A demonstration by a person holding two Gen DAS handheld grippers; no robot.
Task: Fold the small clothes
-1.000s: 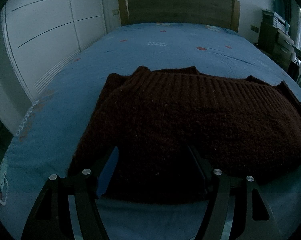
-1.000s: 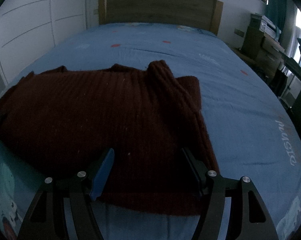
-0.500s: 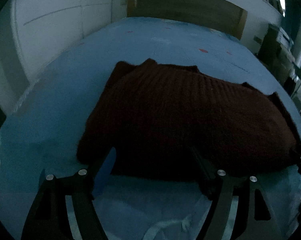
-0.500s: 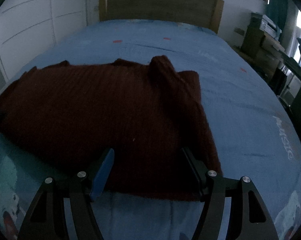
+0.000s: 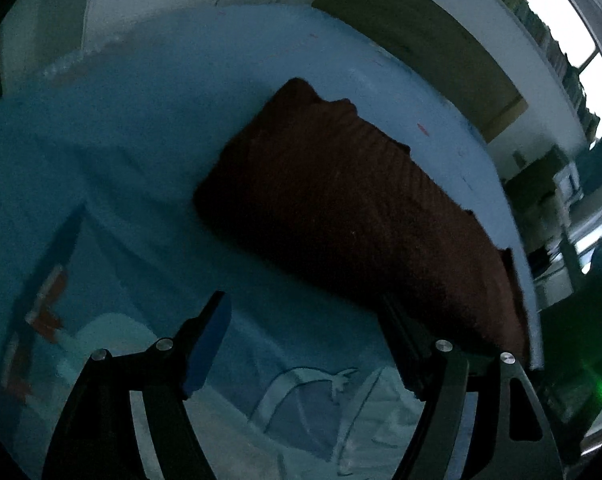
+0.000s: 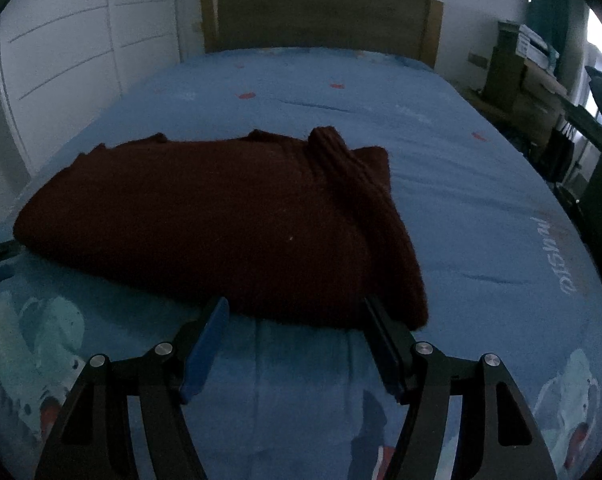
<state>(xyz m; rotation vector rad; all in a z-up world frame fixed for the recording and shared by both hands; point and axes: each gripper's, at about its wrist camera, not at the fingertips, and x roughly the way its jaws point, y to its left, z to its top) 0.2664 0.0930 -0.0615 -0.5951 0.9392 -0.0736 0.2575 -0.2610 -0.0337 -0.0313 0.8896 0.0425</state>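
A dark red knitted sweater (image 6: 221,220) lies folded on the blue bedsheet (image 6: 481,200), a ribbed sleeve lying along its right side. It also shows in the left wrist view (image 5: 341,208). My right gripper (image 6: 295,312) is open and empty, just in front of the sweater's near edge. My left gripper (image 5: 305,312) is open and empty, tilted, in front of the sweater's left end. Its right finger is by the sweater's near edge.
The bed has a wooden headboard (image 6: 321,20) at the far end. White wardrobe doors (image 6: 73,60) stand on the left. Shelves and furniture (image 6: 541,80) stand on the right beside the bed. The near sheet carries cartoon prints (image 6: 41,320).
Both grippers have drawn back off the sweater toward the near edge of the bed. The left gripper has also tilted and swung to the left. The sweater stays put.
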